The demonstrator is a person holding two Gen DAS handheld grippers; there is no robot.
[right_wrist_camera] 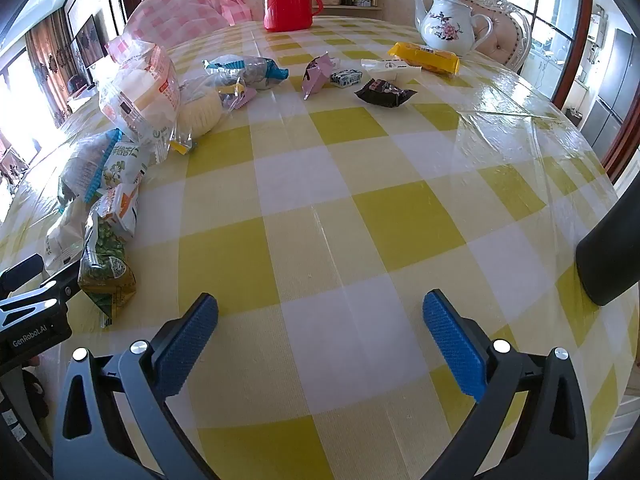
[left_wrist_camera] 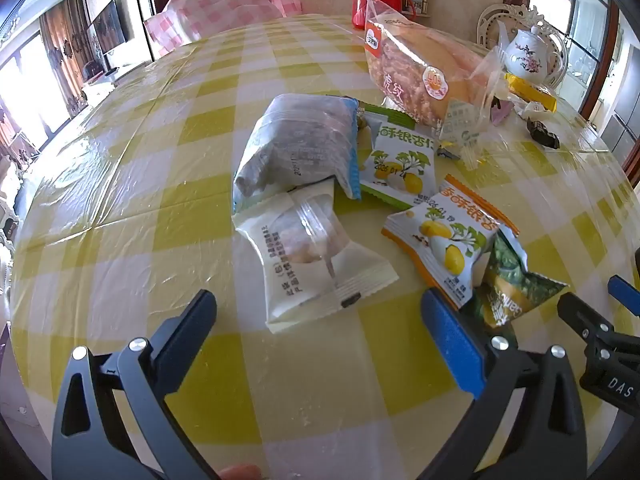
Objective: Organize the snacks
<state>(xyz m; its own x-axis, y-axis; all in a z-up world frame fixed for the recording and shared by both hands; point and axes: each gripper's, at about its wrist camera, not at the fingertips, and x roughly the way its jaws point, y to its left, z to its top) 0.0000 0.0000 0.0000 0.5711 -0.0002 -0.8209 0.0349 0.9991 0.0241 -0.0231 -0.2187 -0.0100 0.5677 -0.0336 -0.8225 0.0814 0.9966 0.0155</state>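
Yellow-checked tabletop [right_wrist_camera: 360, 208]; my left gripper [left_wrist_camera: 320, 316] and right gripper [right_wrist_camera: 320, 316] gaped wide, empty. I judged gathering the white snack packet [left_wrist_camera: 312, 256] next.

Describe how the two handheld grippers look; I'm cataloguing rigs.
Both the left gripper and the right gripper have dark metal linkage arms with silver rivets and blue textured pads on the fingers. One body reads "GenRobot.AI", the other "DAS".

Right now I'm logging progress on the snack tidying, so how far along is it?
Part done: several packets sit bunched, including the white packet and green packet. Nothing is in hand: left gripper and right gripper are open. Left over: the black packet, pink packet and yellow packet lie scattered near the teapot.
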